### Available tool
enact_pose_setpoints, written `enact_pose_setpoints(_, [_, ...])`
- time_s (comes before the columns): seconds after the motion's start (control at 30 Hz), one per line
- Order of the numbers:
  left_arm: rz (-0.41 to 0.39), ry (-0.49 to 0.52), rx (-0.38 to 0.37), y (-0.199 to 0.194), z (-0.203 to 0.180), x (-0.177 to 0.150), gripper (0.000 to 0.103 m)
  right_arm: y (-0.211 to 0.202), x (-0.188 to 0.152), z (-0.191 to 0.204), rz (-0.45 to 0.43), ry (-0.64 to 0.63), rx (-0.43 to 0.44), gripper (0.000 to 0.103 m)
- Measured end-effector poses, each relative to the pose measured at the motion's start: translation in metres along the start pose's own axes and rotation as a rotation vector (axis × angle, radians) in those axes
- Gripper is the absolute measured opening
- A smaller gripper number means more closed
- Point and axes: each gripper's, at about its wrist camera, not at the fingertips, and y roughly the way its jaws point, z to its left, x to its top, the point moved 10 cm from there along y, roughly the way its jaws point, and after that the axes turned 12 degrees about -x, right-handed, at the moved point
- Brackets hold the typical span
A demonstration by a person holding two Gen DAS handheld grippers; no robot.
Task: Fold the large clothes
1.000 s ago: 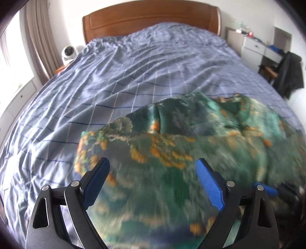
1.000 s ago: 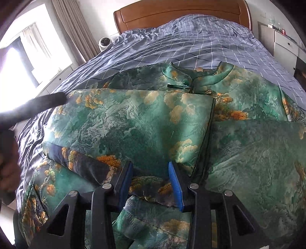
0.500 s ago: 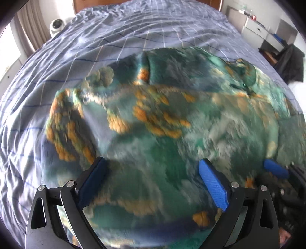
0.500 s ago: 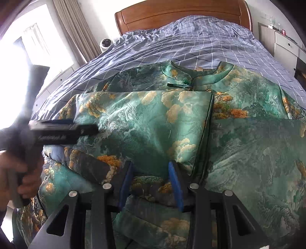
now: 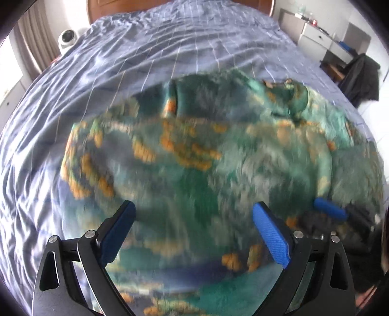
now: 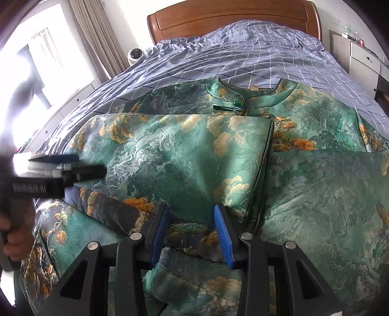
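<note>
A green brocade dress (image 6: 184, 155) patterned with orange and cream clouds lies partly folded across a bed (image 6: 243, 56) covered in a blue checked sheet, its mandarin collar (image 6: 233, 97) toward the wooden headboard (image 6: 231, 17). One panel of the dress is turned over the middle, its dark piped edge (image 6: 267, 160) running down the garment's centre.

The right hand-held gripper (image 6: 192, 233) points down at the near edge of the dress, its blue pads part-way together with a bunched fold of the cloth between them; the pads appear to pinch that fold.

The left hand-held gripper (image 5: 194, 233) hangs over the left side of the dress with its jaws spread wide and nothing clamped; the cloth beneath is blurred in its own camera's view. From the right wrist camera the same gripper (image 6: 70, 167) shows at the left edge of the frame, gripped by a person's hand (image 6: 14, 233), just above the folded panel's outer edge.

A small white round device (image 6: 135, 54) sits beside the bed near the curtains (image 6: 97, 36). White drawers (image 6: 362, 56) stand on the far side, and a dark garment (image 5: 359, 77) hangs over a chair.
</note>
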Motion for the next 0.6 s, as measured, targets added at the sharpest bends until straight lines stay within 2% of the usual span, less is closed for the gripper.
enact_pose_setpoints(0.07, [-0.023,-0.009,0.003,0.006,0.007,0.017,0.097,0.000,0.000,0.000,0.000,0.000,0.000,0.038])
enact_pose_setpoints(0.17, [-0.099,-0.053,0.041,0.011,0.030,0.047,0.097,0.000,0.000,-0.001,-0.002,0.004,0.004,0.038])
enact_pose_setpoints(0.23, [-0.111,-0.076,0.046,0.019,0.041,0.055,0.098,0.001,0.000,0.000,-0.005,0.006,0.004,0.038])
enact_pose_setpoints(0.33, [-0.019,-0.091,0.041,0.048,0.052,0.044,0.098,0.001,0.000,0.000,-0.012,0.006,0.004,0.038])
enact_pose_setpoints(0.43, [-0.038,-0.043,0.048,0.039,0.045,0.029,0.098,0.001,0.000,0.000,-0.012,0.007,0.006,0.038])
enact_pose_setpoints(0.6, [-0.025,0.008,0.008,0.013,0.025,-0.015,0.098,0.001,-0.001,0.000,-0.012,0.002,-0.001,0.038])
